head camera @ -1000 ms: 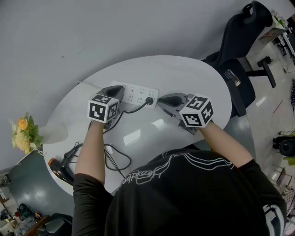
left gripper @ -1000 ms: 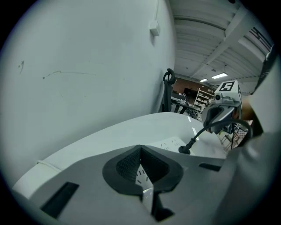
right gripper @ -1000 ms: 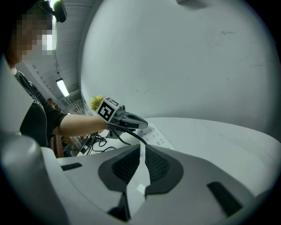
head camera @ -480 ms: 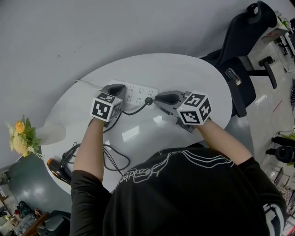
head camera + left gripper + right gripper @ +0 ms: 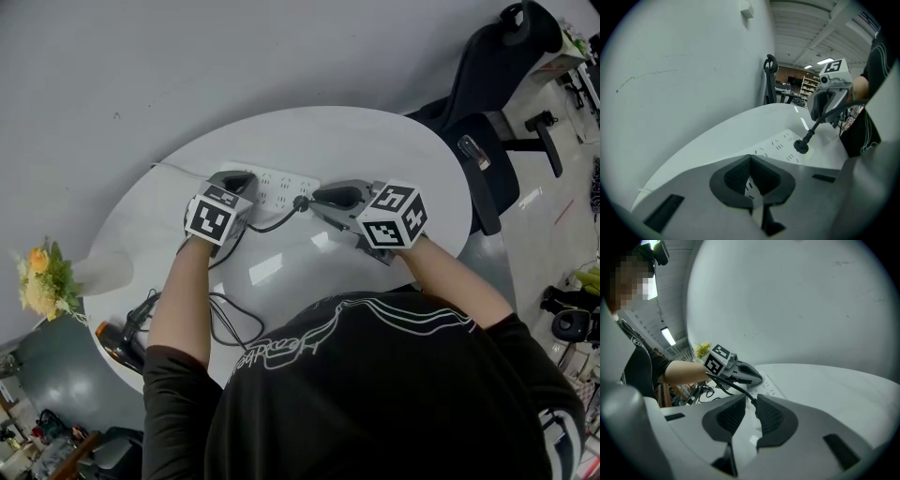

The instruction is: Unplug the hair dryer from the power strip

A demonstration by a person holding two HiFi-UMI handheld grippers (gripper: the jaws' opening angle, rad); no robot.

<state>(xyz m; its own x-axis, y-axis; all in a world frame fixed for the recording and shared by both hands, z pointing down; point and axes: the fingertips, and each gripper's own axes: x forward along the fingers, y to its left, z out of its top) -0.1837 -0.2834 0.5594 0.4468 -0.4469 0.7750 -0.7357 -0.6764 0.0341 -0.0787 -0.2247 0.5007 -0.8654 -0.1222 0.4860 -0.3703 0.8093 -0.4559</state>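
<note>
A white power strip [image 5: 279, 188] lies at the far side of the round white table [image 5: 375, 150]. A black plug [image 5: 302, 202] sits in its right end, and its cord [image 5: 267, 225] trails left and toward me to the hair dryer [image 5: 114, 341] at the table's near left edge. My left gripper [image 5: 238, 179] is shut, its tips resting on the strip's left end [image 5: 754, 152]. My right gripper [image 5: 315, 198] is level with the plug [image 5: 801, 146]. Its jaws are opening, with the plug's cord end [image 5: 752, 401] in the gap between the pads, which do not press on it.
A bunch of yellow flowers [image 5: 37, 277] stands off the table's left edge. A black office chair [image 5: 487, 103] is at the right behind the table. Loose loops of cord [image 5: 230, 323] lie near my left forearm. A grey wall runs behind the table.
My left gripper has tipped downward onto the strip's left end. The right gripper has stayed at the plug.
</note>
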